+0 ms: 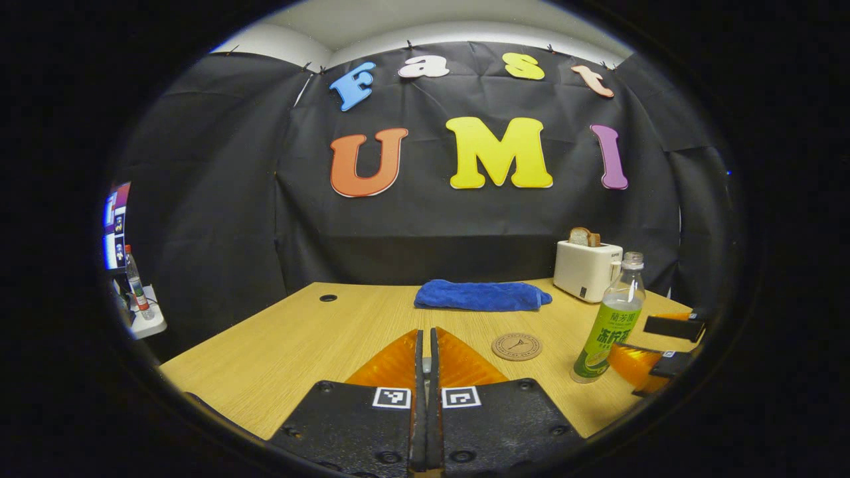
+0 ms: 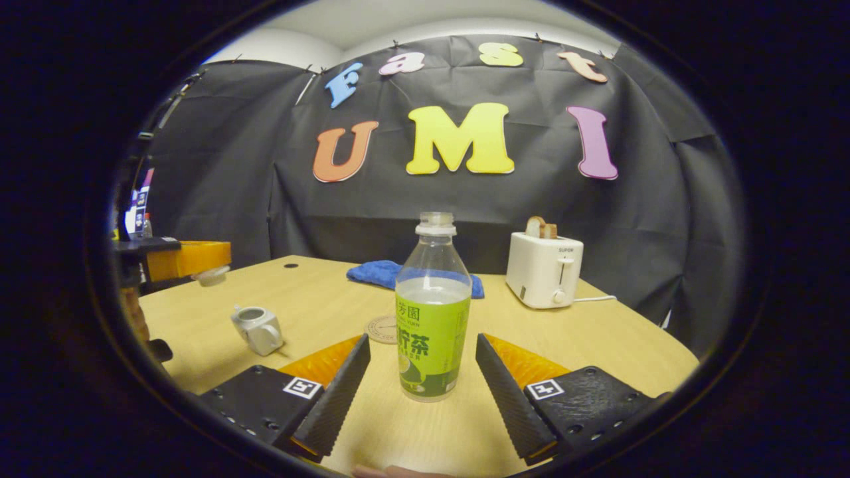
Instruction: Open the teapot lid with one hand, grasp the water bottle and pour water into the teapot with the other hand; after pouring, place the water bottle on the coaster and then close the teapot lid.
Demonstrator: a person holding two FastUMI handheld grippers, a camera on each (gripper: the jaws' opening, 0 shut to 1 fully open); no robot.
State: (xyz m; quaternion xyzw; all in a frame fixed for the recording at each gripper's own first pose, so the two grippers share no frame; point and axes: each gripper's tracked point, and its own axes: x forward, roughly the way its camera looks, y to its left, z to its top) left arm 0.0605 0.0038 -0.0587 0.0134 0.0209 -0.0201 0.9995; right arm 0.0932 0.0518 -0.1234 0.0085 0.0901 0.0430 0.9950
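1. On the wooden table (image 2: 597,345), in the right gripper view, the bottle (image 2: 431,318) stands upright and uncapped, partly filled, between the spread fingers of the right gripper (image 2: 422,392); neither finger touches it, and there is a gap on each side.
2. In the left gripper view, that bottle (image 1: 609,325) stands to the right, with the right gripper (image 1: 664,352) just behind and beside it, its fingers apart.
3. The left gripper (image 1: 425,358) has its fingers pressed together; whether something small is pinched between them cannot be told from its own view.
4. In the right gripper view, the left gripper (image 2: 199,265) hangs above the table's left edge, with a small pale object at its tip, too small to identify.
5. The teapot (image 2: 259,328) sits on the table left of the bottle, below that raised gripper, its top open.
6. The coaster (image 2: 384,328) lies flat just behind the bottle's left side; in the left gripper view the coaster (image 1: 516,346) is bare, left of the bottle.
7. A blue towel (image 1: 481,295) lies folded at the back of the table.
8. A white toaster (image 2: 544,269) with bread in its slots stands at the rear right.
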